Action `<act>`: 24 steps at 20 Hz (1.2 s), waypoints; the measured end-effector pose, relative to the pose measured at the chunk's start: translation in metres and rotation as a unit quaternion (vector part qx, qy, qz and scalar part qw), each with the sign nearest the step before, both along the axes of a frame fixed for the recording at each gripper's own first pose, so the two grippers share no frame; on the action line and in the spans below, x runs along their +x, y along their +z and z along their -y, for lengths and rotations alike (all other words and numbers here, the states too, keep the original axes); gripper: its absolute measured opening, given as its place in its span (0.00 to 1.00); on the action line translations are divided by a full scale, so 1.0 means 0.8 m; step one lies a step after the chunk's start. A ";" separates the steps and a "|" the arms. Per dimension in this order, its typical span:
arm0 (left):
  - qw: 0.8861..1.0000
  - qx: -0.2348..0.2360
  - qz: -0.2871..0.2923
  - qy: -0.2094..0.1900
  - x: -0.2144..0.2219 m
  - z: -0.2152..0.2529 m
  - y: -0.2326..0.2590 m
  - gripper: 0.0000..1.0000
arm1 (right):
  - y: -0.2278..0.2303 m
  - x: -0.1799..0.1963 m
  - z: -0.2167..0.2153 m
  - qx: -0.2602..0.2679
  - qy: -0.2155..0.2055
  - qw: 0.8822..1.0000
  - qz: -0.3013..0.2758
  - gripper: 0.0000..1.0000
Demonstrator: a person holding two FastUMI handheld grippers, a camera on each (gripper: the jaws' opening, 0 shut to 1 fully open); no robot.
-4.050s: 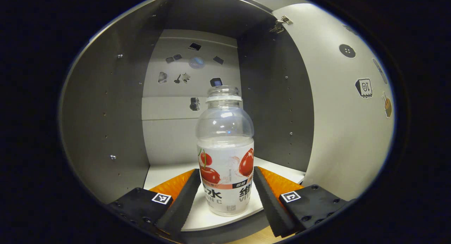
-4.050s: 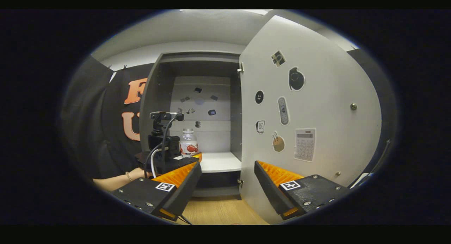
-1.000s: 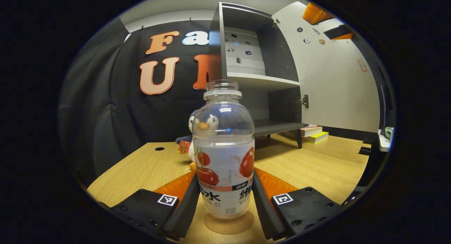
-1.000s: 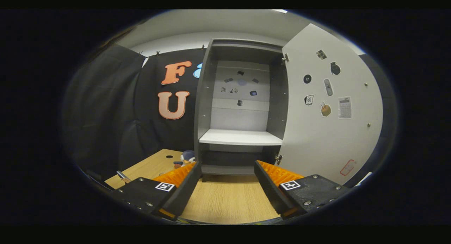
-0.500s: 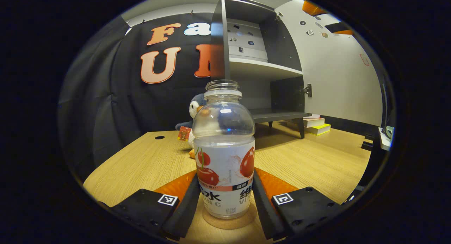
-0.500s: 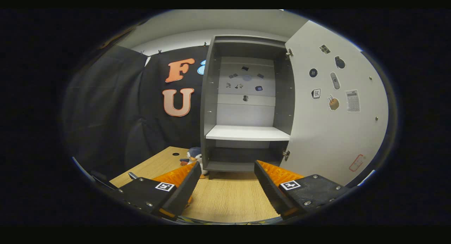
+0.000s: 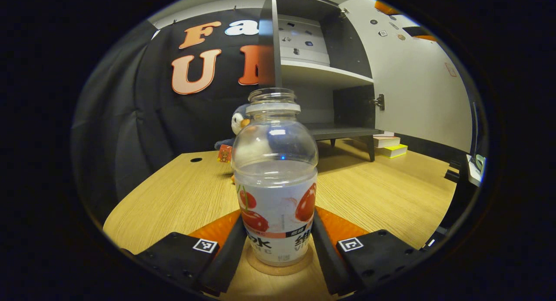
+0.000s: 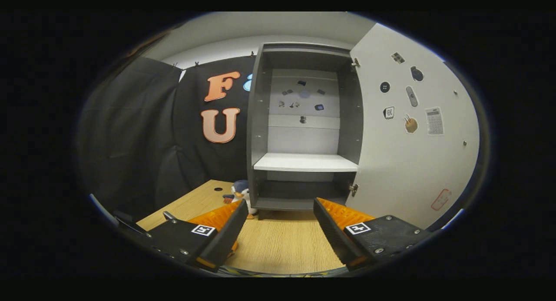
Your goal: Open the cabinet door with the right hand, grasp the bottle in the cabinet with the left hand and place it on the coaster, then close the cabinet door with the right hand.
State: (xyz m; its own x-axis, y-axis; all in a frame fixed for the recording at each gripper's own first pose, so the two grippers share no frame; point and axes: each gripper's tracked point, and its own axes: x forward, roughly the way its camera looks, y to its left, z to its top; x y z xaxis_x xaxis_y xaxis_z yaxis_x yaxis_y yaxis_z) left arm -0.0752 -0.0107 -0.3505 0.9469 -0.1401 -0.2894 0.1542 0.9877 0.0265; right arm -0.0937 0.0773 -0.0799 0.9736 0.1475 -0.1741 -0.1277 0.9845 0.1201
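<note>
Fingers, left gripper (image 7: pixel 278 253): closed against the lower sides of the bottle (image 7: pixel 275 183), one at its 9 o'clock, one at its 3 o'clock; grip not yet released.

Bottle: clear, uncapped, fruit label, upright. Its base sits on the round cork coaster (image 7: pixel 279 266) on the wooden table (image 7: pixel 173 201), roughly centred; whether full weight is down cannot be told.

Toy penguin (image 7: pixel 238 120): on the table behind the bottle, at its 11 o'clock, beside the cabinet.

Cabinet (image 8: pixel 304 131): grey, at 12 o'clock in the right gripper view; white shelf (image 8: pixel 304 163) bare.

Cabinet door (image 8: pixel 417 140): swung wide open at 2 o'clock, stickers on its inner face.

Right gripper (image 8: pixel 280 223): fingers spread apart, nothing between them, held well back from the cabinet over the table.

Books (image 7: pixel 388 145): small stack on the table under the door.

Step in hand, by judgement: setting the bottle on the coaster, nearly done. Next: part the left fingers, draw straight back without nudging the bottle; then the right gripper goes to the door's outer edge to swing it shut.
</note>
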 end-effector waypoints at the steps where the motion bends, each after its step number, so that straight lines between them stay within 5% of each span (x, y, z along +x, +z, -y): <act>1: 1.000 0.002 -0.002 0.001 0.000 -0.001 0.000 0.86 | -0.001 0.000 0.001 0.002 0.000 1.000 -0.001 0.93; 11: 0.999 0.030 0.020 0.010 0.011 -0.010 0.023 0.95 | -0.006 -0.001 0.009 0.019 0.000 1.000 -0.005 0.93; 24: 0.995 -0.003 0.100 0.030 0.057 0.006 0.186 0.95 | 0.038 -0.014 0.076 0.017 -0.027 0.998 0.047 0.93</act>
State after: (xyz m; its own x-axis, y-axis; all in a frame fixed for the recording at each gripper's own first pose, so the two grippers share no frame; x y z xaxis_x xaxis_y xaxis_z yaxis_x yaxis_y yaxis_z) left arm -0.0297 -0.0154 -0.2018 0.9922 -0.0817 -0.0940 0.0862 0.9952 0.0453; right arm -0.1051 0.0165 -0.0498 0.9922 0.0982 -0.0767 -0.0866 0.9860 0.1425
